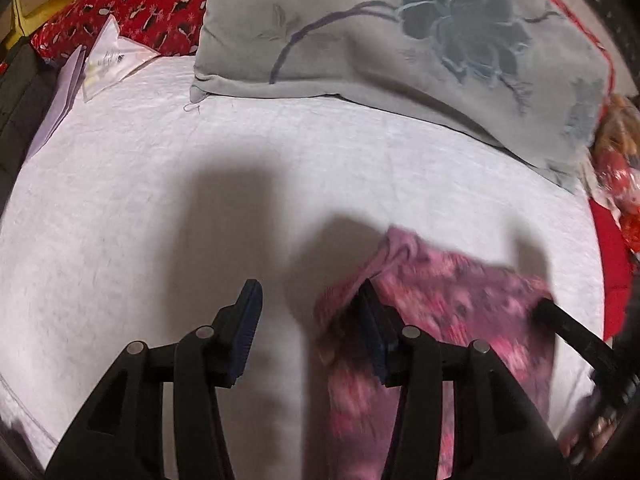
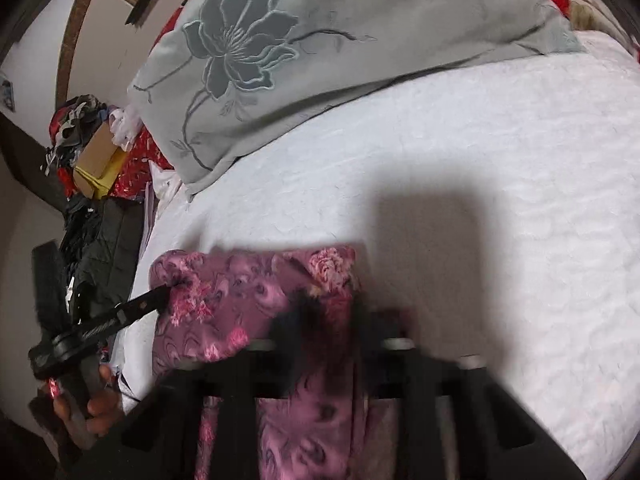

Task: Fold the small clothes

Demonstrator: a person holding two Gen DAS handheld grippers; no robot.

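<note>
A small pink-purple floral garment (image 1: 452, 308) hangs lifted over the white bedspread (image 1: 160, 200). My left gripper (image 1: 308, 320) is open; its right finger (image 1: 372, 332) touches the garment's left edge, with no cloth between the fingers. In the right wrist view the garment (image 2: 248, 308) is stretched between the left gripper's finger (image 2: 152, 304) at its left corner and my right gripper (image 2: 324, 320). The right gripper is blurred and shut on the garment's upper right part. The right gripper's finger also shows in the left wrist view (image 1: 568, 328) at the garment's right edge.
A grey pillow with a dark flower (image 1: 400, 40) lies at the back of the bed. Red patterned bedding (image 1: 140, 4) and papers (image 1: 108, 56) sit at the far left. Dark clothes and a cardboard box (image 2: 96, 152) are piled beside the bed.
</note>
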